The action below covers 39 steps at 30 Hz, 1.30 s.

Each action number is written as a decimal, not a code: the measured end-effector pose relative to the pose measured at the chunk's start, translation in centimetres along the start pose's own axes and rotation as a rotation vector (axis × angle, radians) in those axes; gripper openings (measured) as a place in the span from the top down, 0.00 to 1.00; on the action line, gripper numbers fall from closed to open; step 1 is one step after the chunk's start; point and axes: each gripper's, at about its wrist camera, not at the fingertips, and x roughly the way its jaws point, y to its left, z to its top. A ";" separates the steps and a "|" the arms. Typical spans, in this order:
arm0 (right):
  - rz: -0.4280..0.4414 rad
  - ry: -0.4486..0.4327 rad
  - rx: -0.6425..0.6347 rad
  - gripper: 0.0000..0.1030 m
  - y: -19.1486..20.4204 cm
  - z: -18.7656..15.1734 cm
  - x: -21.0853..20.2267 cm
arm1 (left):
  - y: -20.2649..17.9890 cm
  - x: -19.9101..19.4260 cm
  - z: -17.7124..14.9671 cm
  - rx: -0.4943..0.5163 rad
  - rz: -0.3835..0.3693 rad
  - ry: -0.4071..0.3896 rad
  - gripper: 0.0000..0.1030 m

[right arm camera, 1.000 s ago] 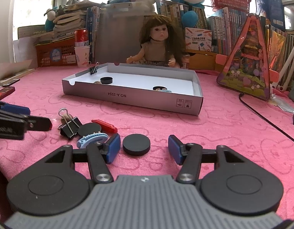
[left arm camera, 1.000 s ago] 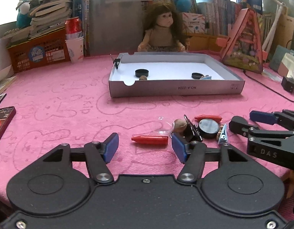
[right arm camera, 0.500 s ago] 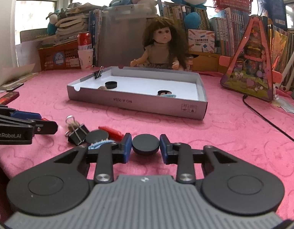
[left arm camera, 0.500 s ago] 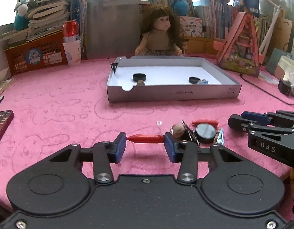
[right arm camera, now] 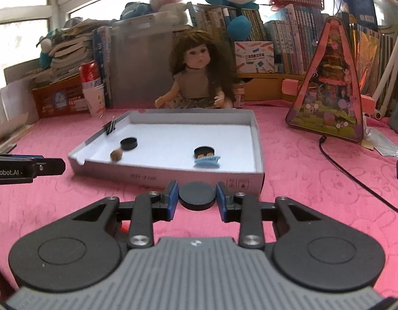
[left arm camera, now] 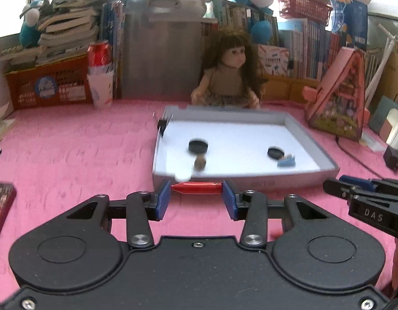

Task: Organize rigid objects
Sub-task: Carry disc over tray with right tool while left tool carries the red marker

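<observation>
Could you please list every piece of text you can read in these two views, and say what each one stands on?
"DAS": on the side of the right hand-held gripper, seen from the left wrist.
"nRobot.AI", its start cut off by the frame edge: on the left hand-held gripper, seen from the right wrist.
Print on the front wall of the grey box: blurred, unreadable.
Book spines, red can, orange crate label: too small or blurred.

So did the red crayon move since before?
Yes. The red crayon lay on the pink cloth; now the left gripper holds it up by the box.
</observation>
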 end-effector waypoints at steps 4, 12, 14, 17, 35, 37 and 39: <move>-0.002 0.016 0.024 0.64 -0.7 1.9 1.3 | 0.2 1.6 2.9 -0.016 -0.022 0.005 0.60; 0.020 0.071 0.087 0.64 -2.1 6.2 5.3 | 0.3 6.4 7.5 -0.031 -0.048 0.068 0.60; 0.033 0.100 0.110 0.64 -2.5 7.2 6.6 | 0.2 7.9 8.5 -0.034 -0.049 0.084 0.60; 0.039 0.138 0.145 0.64 -3.0 8.4 9.0 | 0.0 10.2 9.6 -0.039 -0.053 0.111 0.60; -0.021 0.236 0.151 0.64 -2.9 9.3 17.4 | -1.0 19.9 9.5 -0.019 0.050 0.198 0.60; -0.027 0.241 0.146 0.64 -2.8 9.1 17.8 | -1.1 20.4 9.4 -0.016 0.054 0.204 0.60; -0.035 0.244 0.133 0.64 -2.6 9.0 18.2 | -1.1 20.9 9.2 -0.012 0.058 0.210 0.60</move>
